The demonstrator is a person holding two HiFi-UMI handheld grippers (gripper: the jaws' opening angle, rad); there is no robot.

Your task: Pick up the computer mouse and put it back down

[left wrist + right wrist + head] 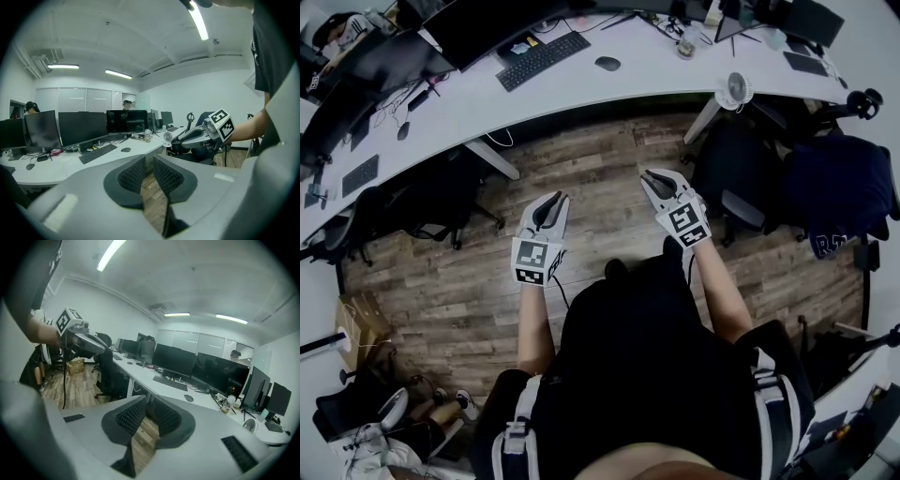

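Observation:
The dark computer mouse [607,64] lies on the long white desk [666,70], to the right of a black keyboard [544,61]. It also shows as a small dark mouse [125,150] in the left gripper view and as a mouse [188,398] in the right gripper view. Both grippers hover over the wooden floor, well short of the desk. My left gripper [553,197] [149,161] stands a narrow gap open with nothing in it. My right gripper [649,174] [147,404] is likewise slightly open and empty.
Dark monitors [487,23] line the desk's back. A small white fan [734,91] sits at the desk's edge. Black office chairs [741,178] stand to the right, another chair [431,202] to the left. A cardboard box [361,319] lies on the floor at left.

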